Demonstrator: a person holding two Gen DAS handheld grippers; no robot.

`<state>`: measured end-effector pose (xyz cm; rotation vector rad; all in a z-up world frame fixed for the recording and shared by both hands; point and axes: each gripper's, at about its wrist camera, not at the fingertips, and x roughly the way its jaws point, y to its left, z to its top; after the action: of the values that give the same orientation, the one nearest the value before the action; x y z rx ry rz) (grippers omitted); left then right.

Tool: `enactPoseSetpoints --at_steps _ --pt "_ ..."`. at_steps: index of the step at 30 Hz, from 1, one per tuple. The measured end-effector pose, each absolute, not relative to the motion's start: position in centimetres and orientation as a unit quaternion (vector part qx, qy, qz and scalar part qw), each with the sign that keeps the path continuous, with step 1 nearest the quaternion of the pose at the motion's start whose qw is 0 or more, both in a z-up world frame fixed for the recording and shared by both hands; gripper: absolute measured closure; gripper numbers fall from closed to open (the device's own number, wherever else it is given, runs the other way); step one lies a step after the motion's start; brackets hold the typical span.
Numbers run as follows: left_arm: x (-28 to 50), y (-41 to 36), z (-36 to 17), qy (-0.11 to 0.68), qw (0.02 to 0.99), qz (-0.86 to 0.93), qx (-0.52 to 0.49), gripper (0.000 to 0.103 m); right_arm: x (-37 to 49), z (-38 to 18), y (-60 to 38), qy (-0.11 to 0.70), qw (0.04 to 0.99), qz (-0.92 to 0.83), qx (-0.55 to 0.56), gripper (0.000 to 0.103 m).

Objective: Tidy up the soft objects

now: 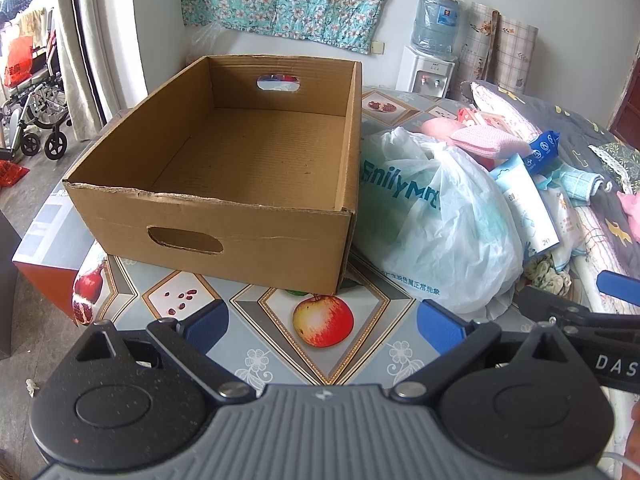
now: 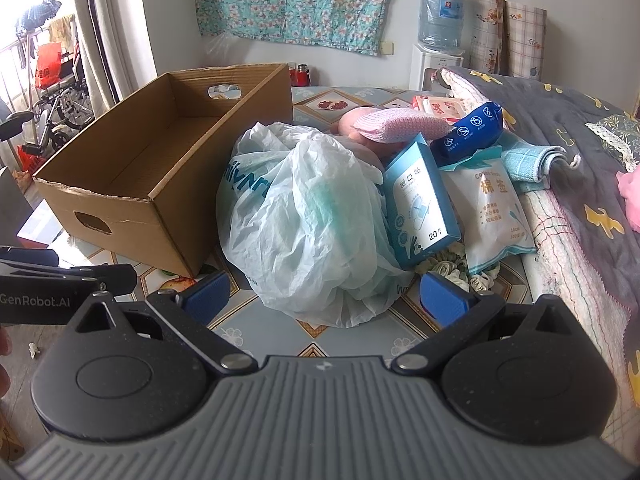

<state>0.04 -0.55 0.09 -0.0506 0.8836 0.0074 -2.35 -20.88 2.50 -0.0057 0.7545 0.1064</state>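
Note:
An empty cardboard box (image 1: 256,160) (image 2: 120,200) stands on the table, with a crumpled white plastic bag (image 1: 436,220) (image 2: 308,220) right beside it. Behind the bag lie a pink sponge cloth (image 2: 400,124) (image 1: 488,140), a blue box of plasters (image 2: 424,204), a dark blue packet (image 2: 472,128), a white cotton-swab pouch (image 2: 496,216) and a teal towel (image 2: 532,164). My left gripper (image 1: 322,326) hovers open in front of the box, holding nothing. My right gripper (image 2: 324,294) is open just before the plastic bag, its blue pads (image 2: 444,296) apart and bare.
A fruit-patterned tablecloth (image 1: 256,344) covers the table. A grey quilt (image 2: 580,128) is heaped on the right. Against the back wall stand a water dispenser (image 1: 432,68) and rolled mats. A wheelchair (image 1: 36,112) sits by the curtain at left.

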Motion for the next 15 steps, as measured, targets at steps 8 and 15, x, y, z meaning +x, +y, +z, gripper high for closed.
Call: enactPoseSetpoints --at_steps 8,15 --pt "0.06 -0.57 0.11 0.428 0.903 0.003 -0.025 0.002 -2.34 2.44 -20.91 0.367 0.929 0.052 -0.003 0.001" --pt "0.23 -0.63 -0.12 0.431 0.902 0.004 -0.026 0.002 -2.03 2.48 -21.15 0.369 0.928 0.042 -0.002 0.001"
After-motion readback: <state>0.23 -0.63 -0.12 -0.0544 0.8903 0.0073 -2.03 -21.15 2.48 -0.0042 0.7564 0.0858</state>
